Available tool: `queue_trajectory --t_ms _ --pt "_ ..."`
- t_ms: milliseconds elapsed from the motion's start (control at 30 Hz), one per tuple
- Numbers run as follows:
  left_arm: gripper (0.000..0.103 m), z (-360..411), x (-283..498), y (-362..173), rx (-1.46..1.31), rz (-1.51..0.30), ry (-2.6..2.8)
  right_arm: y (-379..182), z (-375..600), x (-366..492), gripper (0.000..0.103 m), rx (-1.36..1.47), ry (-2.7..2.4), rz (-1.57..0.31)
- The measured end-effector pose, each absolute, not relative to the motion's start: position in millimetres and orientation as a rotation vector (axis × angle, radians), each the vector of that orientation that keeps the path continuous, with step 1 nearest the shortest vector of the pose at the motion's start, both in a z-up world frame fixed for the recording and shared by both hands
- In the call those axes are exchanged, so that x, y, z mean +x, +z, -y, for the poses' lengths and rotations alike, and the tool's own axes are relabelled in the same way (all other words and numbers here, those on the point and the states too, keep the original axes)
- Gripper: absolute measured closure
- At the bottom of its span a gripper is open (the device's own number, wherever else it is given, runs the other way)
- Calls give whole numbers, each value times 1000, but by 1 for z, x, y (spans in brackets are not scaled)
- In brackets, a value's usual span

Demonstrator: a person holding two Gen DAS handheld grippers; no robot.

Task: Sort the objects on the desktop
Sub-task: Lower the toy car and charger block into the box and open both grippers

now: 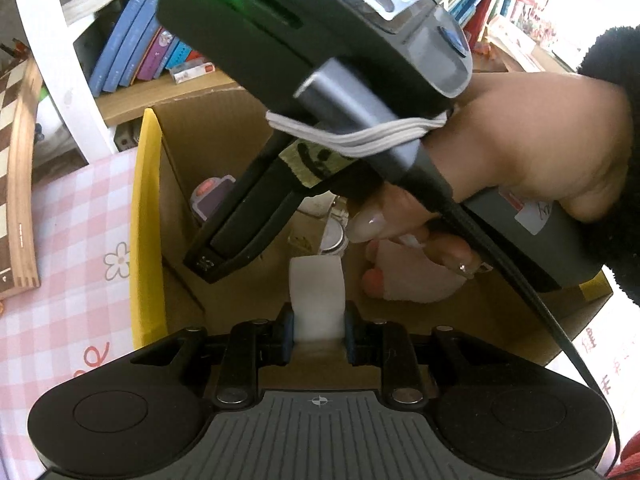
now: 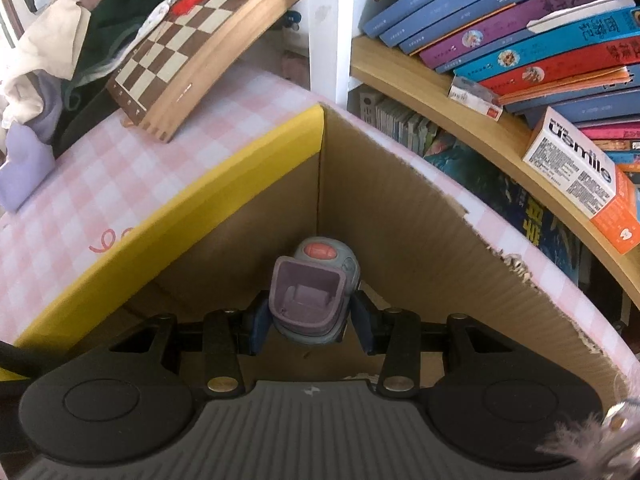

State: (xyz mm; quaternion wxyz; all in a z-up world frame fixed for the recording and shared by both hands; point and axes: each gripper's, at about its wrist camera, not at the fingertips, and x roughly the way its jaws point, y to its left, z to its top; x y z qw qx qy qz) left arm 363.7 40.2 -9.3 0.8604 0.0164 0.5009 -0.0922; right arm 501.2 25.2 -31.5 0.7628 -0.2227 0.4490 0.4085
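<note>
My left gripper (image 1: 318, 320) is shut on a white translucent block (image 1: 316, 288), held over the open cardboard box (image 1: 148, 220). In the right wrist view my right gripper (image 2: 313, 330) reaches down into the box's far corner (image 2: 400, 220). Its blue pads (image 2: 260, 328) press both sides of a grey and purple toy with a red button (image 2: 308, 296). The left wrist view shows the same toy (image 1: 212, 196) behind the right gripper's black fingers (image 1: 208, 260), which a hand (image 1: 520, 152) holds across the box.
A white plush with a pink spot (image 1: 412, 280) and a small round jar (image 1: 334, 236) lie in the box. A wooden chessboard (image 2: 192, 40) and a clothes pile (image 2: 60, 40) rest on the pink checked tablecloth (image 2: 100, 168). Bookshelves (image 2: 520, 40) stand behind.
</note>
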Motion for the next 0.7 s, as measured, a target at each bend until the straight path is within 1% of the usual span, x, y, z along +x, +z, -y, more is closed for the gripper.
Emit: queue_trajectory --t_ms 233,300,367,433,467,533,567,633,700 --pt "76 -37 364 -13 43 -1054 -184 -33 -24 502 63 -473 882 -969" --pt "75 -36 364 -13 52 -1054 -181 -30 -22 501 61 -467 884 -961" --pt "72 -34 364 -13 68 -1048 -176 -25 -20 500 56 -460 881 -949" --pt "61 -32 362 -10 88 -1031 -172 -16 -15 497 48 -439 876 -926" --pt "58 -30 360 -8 94 -1020 -174 -12 -13 496 47 -428 873 -915" --pt "46 -27 356 -2 110 -992 -179 0 -5 492 44 -383 863 -898" --pt "43 -24 353 1 121 -976 -180 5 -1 491 42 -368 861 -891" --pt "29 -20 346 8 149 -940 -169 17 8 486 40 -344 852 -864" --pt "27 -19 338 16 166 -900 -159 30 18 480 38 -319 856 -834"
